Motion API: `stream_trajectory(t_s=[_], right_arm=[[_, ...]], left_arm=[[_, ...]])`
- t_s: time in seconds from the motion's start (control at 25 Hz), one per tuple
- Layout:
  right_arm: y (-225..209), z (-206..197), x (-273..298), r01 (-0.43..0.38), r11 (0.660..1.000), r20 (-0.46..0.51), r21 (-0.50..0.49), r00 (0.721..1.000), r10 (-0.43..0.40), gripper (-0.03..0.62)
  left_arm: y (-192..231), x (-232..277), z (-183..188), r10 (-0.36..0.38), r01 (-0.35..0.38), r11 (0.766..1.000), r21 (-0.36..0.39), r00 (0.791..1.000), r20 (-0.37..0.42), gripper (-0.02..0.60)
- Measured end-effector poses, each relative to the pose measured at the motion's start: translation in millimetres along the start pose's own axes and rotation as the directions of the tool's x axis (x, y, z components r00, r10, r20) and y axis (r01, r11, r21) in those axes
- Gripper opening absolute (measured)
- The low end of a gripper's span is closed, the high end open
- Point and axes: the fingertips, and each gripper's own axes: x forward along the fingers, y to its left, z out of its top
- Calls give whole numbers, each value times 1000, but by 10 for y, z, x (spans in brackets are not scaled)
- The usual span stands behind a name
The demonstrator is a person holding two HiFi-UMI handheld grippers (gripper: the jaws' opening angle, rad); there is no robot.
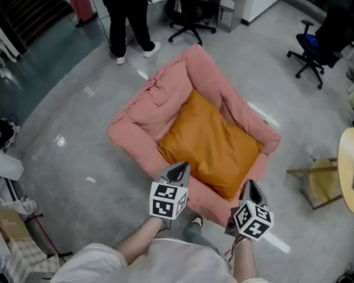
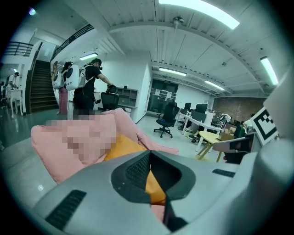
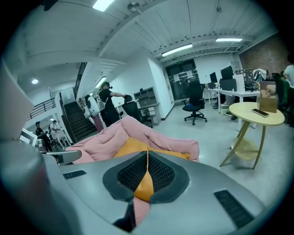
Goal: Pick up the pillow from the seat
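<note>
Floor [image 1: 73,129] is grey, glossy, open-plan office room. Pink padded seat [image 1: 148,110] sits on the floor mid-scene, turned corner-on, raised rim all round. Orange pillow [image 1: 211,144] lies flat inside the seat, filling most of its hollow, its near corner touching the seat's near rim.

Left gripper [image 1: 178,168] is at the seat's near rim, just beside the pillow's near-left edge; jaws pressed together, nothing between them. Right gripper [image 1: 251,185] is at the near-right rim, just beside the pillow's near corner; jaws also pressed together and empty (only a thin slit shows between the pads). Both point away from the person holding them, who wears a white top and stands at the near edge.

Room:
- Standing person [image 1: 128,5] in dark clothes, far left, well apart from the seat.
- Black office chair [image 1: 190,8] at far centre.
- Second office chair [image 1: 313,49], blue seat, far right.
- Round wooden surface [image 1: 350,153] at right, with a dark flat item and a small box on it; can't tell what they are.
- Staircase [image 2: 41,87] at left in the left gripper view.
- White ceiling with long strip lights [image 2: 197,11].
- Desks with monitors along the far wall in both gripper views.
</note>
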Motion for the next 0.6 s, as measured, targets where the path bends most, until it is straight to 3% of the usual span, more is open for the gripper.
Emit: stream_trajectory(t_s=[0.36, 0.6], right_arm=[[-213, 198, 509, -71, 997, -54, -20, 996, 70, 31], [-128, 72, 844, -95, 995, -108, -13, 990, 93, 30]], left_arm=[[5, 392, 128, 75, -76, 996, -51, 997, -7, 9], [138, 566, -8, 108, -111, 988, -107, 994, -35, 9]])
